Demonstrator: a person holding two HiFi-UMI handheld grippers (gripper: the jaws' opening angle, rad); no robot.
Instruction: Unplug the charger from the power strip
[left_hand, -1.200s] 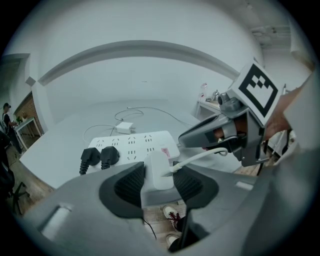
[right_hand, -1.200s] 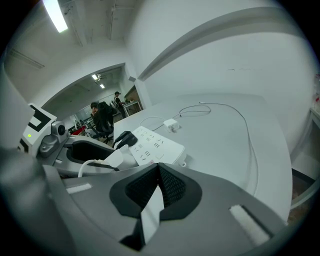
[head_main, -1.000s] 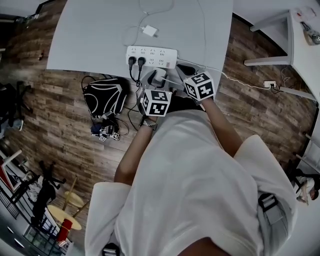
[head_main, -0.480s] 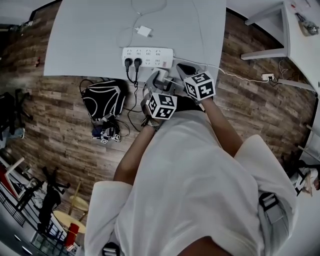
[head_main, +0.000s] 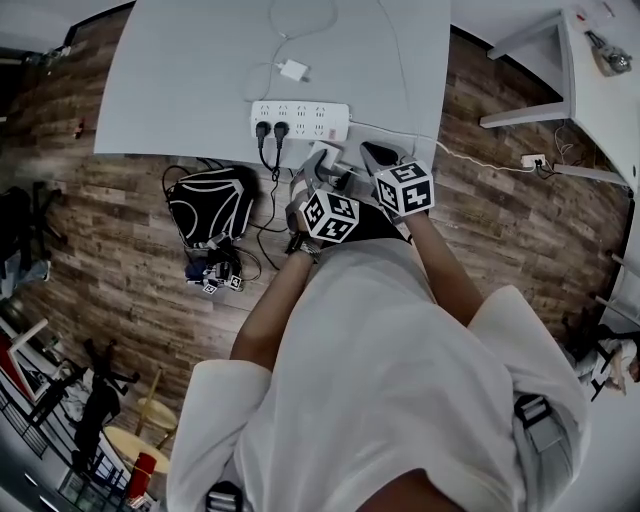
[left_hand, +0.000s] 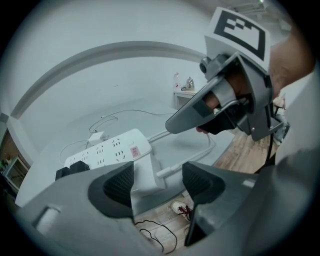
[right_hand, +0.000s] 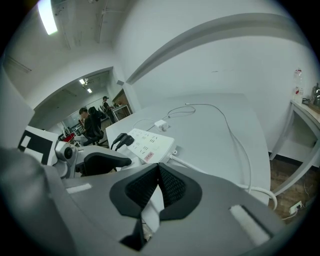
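At the near edge of a grey table (head_main: 200, 70), a white charger (left_hand: 145, 172) stands free of the white power strip (left_hand: 107, 150), just beside the strip's end at about 5 o'clock from it in the head view. A person's left gripper (left_hand: 157, 182) straddles the charger; its jaws have just been opening and now stand wide apart. The right pad is clear of the charger, and the left pad is so close that contact cannot be told. A thin white cable (left_hand: 192, 157) runs from the charger's side across the tabletop. The right gripper (right_hand: 157, 187), at 3 o'clock from the left one, has its jaws pressed together, its tip hanging above that cable. Two black plugs (head_main: 271, 130) sit in the strip's left end. At 12 o'clock from the strip lies a second small white adapter (head_main: 294, 70) with its own looping lead. On the wooden floor (head_main: 120, 230) below the table, at 9 o'clock from the grippers, rests a black bag (head_main: 210, 198).
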